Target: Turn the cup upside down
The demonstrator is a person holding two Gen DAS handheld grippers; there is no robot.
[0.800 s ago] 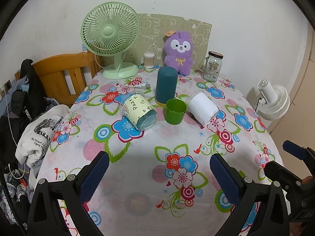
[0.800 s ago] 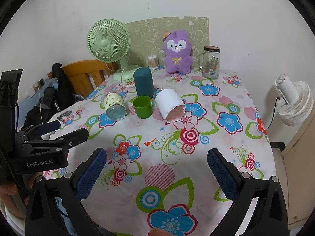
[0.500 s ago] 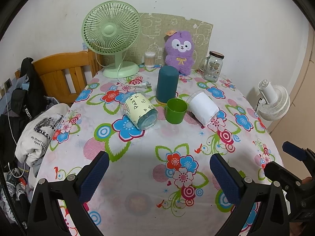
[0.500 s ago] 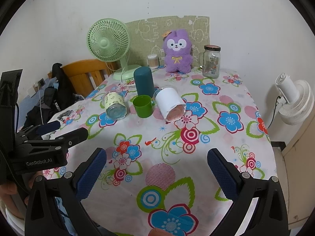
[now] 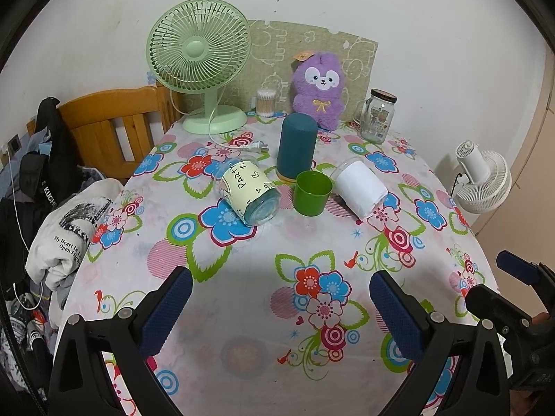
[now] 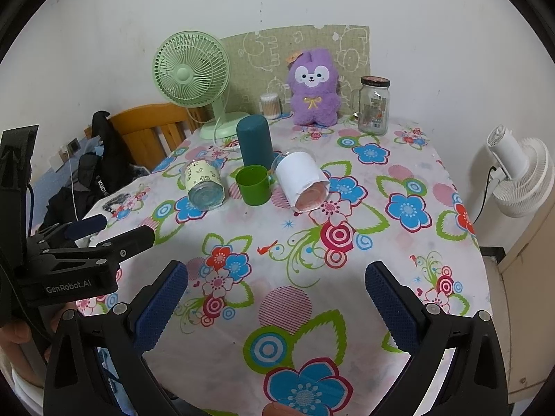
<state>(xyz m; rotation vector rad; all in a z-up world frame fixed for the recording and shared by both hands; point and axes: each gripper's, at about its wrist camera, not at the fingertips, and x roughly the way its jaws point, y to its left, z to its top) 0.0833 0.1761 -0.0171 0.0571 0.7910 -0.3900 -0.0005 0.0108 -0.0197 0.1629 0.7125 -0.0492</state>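
A small green cup (image 5: 311, 192) stands upright, mouth up, mid-table; it also shows in the right wrist view (image 6: 253, 185). A tall dark teal cup (image 5: 296, 147) stands upside down just behind it (image 6: 254, 145). A glass with a yellow label (image 5: 250, 192) lies on its side to the left (image 6: 204, 184). A glass with a white wrap (image 5: 361, 188) lies on its side to the right (image 6: 302, 182). My left gripper (image 5: 276, 293) and right gripper (image 6: 276, 282) are open and empty, above the near table, well short of the cups.
Flowered tablecloth (image 5: 263, 277). At the back stand a green fan (image 5: 199, 59), a purple plush toy (image 5: 321, 90), a glass jar (image 5: 377, 116) and a cotton swab tub (image 5: 266, 103). A wooden chair (image 5: 107, 131) with clothes is left. A white fan (image 5: 482, 180) is right.
Both views have shifted only slightly; the grippers stay open and the cups have not moved.
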